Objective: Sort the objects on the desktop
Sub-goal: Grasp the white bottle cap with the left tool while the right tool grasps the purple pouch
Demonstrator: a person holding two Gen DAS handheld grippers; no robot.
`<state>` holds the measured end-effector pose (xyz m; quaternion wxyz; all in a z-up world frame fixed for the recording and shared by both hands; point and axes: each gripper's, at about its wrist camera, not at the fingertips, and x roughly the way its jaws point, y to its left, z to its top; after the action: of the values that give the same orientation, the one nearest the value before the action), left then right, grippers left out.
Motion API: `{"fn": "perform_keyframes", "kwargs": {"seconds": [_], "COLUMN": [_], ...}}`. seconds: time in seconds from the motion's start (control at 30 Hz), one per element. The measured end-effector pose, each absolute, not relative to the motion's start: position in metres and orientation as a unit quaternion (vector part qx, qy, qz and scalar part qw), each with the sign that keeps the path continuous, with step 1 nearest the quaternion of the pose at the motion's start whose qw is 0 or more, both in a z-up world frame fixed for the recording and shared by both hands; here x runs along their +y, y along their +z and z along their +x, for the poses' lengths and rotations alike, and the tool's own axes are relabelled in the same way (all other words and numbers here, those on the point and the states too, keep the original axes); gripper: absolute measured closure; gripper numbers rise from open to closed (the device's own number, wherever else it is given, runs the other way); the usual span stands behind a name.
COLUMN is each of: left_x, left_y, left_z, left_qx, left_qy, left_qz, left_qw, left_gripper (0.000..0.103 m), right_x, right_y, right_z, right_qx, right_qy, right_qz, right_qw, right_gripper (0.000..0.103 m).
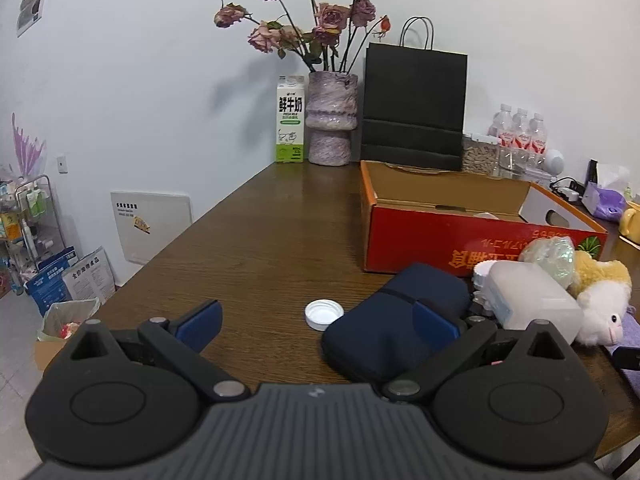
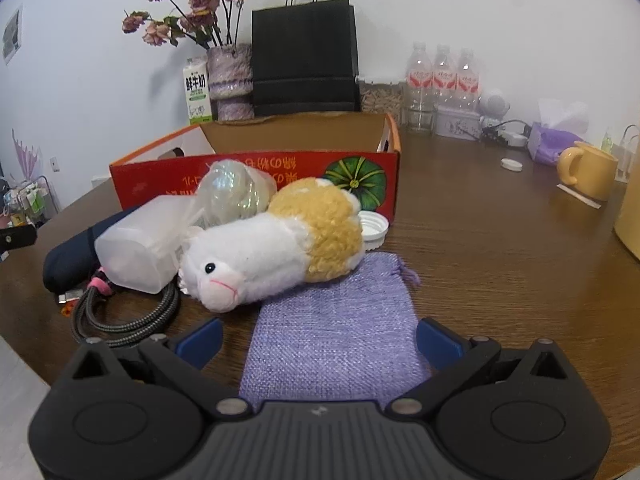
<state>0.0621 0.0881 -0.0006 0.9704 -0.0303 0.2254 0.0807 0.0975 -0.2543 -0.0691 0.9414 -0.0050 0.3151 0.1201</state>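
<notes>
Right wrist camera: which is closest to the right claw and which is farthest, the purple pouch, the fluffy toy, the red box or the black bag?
From the right claw:
1. Purple pouch, lying between its fingers.
2. Fluffy toy, just behind, slightly left.
3. Red box, behind the toy.
4. Black bag, farthest, at the wall.

A dark wooden table [image 2: 480,240] carries everything; an open red box [image 2: 256,176] lies mid-table; against it, a plush toy [image 2: 272,248], a translucent container [image 2: 140,248], a navy case [image 1: 396,320] and a coiled cable [image 2: 128,316]; a purple pouch [image 2: 336,328] lies nearest; a white cap [image 1: 324,314] sits alone; along the wall, milk carton [image 1: 290,120], vase [image 1: 330,120], black bag [image 1: 414,108], bottles [image 2: 440,80]; a yellow mug [image 2: 588,174] stands far right.
</notes>
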Motion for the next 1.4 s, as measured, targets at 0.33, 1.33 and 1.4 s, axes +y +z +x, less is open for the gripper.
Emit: {"fn": "perform_keyframes", "kwargs": {"seconds": [0.33, 1.33, 1.4], "left_x": [0.105, 0.117, 0.117], "left_y": [-0.005, -0.027, -0.027], "left_z": [0.071, 0.141, 0.139], "left_qx": [0.236, 0.312, 0.312], "left_qy": [0.094, 0.031, 0.03], "left_qz": [-0.046, -0.029, -0.025], "left_qw": [0.966, 0.949, 0.949], "left_gripper": [0.0, 0.055, 0.061], "right_x": [-0.263, -0.27, -0.269], "right_y": [-0.072, -0.067, -0.066], "right_z": [0.106, 0.112, 0.111], "right_qx": [0.3, 0.288, 0.288], "right_qy": [0.091, 0.105, 0.109], "right_qz": [-0.02, -0.011, -0.012], "right_qw": [0.949, 0.952, 0.951], "right_gripper": [0.029, 0.092, 0.092]}}
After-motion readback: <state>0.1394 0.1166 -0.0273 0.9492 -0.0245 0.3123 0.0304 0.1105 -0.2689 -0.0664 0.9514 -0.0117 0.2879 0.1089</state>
